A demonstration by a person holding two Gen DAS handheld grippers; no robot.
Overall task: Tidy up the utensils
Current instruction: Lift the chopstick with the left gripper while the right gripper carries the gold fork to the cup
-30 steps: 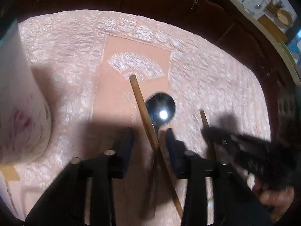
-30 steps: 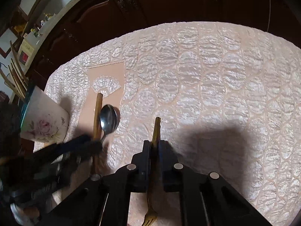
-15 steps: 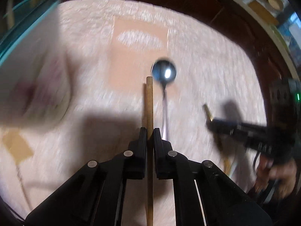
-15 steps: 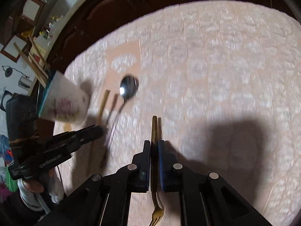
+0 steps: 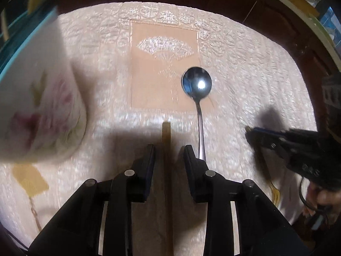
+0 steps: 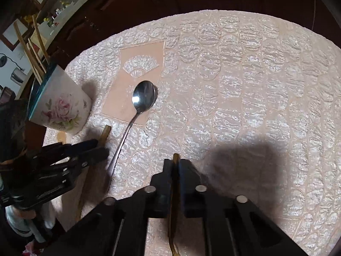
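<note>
Wooden stick [image 5: 166,140] released by left tongs [image 5: 168,151].
Jaws have just parted around the stick, lying beside spoon [image 5: 197,84] near cup [image 5: 38,106]; right tongs [image 6: 175,166] clench the fork [image 6: 173,224].

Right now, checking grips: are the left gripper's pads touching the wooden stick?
Apart. Left wrist view shows the left gripper open, tablecloth visible either side of the wooden stick.

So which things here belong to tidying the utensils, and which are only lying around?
Part of the job:
- wooden stick, between the open left gripper fingers
- gold fork, clamped in the right gripper
- spoon on the cloth
- flowered cup with sticks inside

Only lying about:
- pink tablecloth
- yellow tag beside the cup
</note>
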